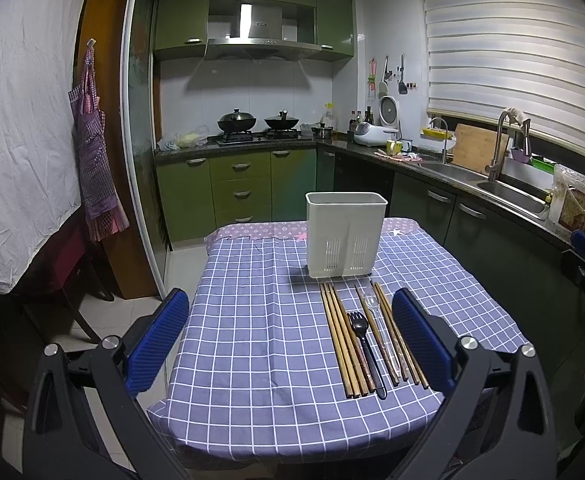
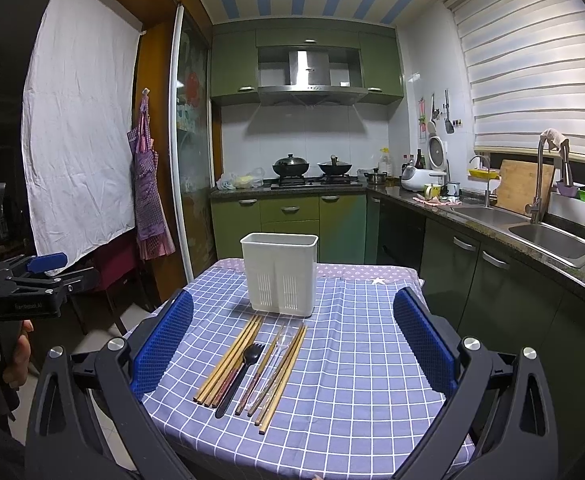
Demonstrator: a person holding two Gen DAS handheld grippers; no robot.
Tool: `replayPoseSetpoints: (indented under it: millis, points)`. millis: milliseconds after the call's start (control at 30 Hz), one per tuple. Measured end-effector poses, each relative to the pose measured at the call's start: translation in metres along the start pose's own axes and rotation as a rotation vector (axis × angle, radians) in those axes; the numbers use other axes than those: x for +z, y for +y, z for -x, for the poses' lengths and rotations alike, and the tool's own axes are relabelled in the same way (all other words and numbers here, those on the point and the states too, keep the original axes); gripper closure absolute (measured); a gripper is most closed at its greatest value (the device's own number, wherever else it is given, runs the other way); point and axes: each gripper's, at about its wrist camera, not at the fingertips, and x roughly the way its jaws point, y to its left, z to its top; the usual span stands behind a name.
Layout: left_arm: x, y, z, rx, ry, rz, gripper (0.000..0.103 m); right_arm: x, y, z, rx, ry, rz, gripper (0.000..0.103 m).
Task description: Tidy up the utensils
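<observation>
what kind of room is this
A home kitchen, most likely: a gas stove with two woks under a range hood, a steel sink below the window, and green cabinets.

Left and right of the utensil holder (image 1: 346,236) the desk (image 1: 252,320) lies bare, while chopsticks (image 1: 342,344) crowd the cloth just in front of it.

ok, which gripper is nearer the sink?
Right. The right gripper is on the sink side of the table, with the sink ahead to its right. The left gripper is further left, beyond the right one.
</observation>
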Motion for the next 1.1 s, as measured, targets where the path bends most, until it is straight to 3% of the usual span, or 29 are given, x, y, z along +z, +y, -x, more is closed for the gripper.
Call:
replayPoseSetpoints:
  millis: [767,967,1100]
  points:
    - [0.001,-0.001,-0.008,-0.010,0.028,0.000,0.006,-0.003,-0.002,-0.012,0.005,0.038,0.000,0.004]
    - [0.009,-0.003,-0.040,-0.051,0.116,-0.014,0.006,0.001,-0.008,-0.053,-0.064,0.138,0.049,0.004]
    - [0.014,-0.010,-0.090,-0.072,0.264,-0.037,0.006,0.005,-0.021,-0.104,-0.066,0.282,0.076,0.004]
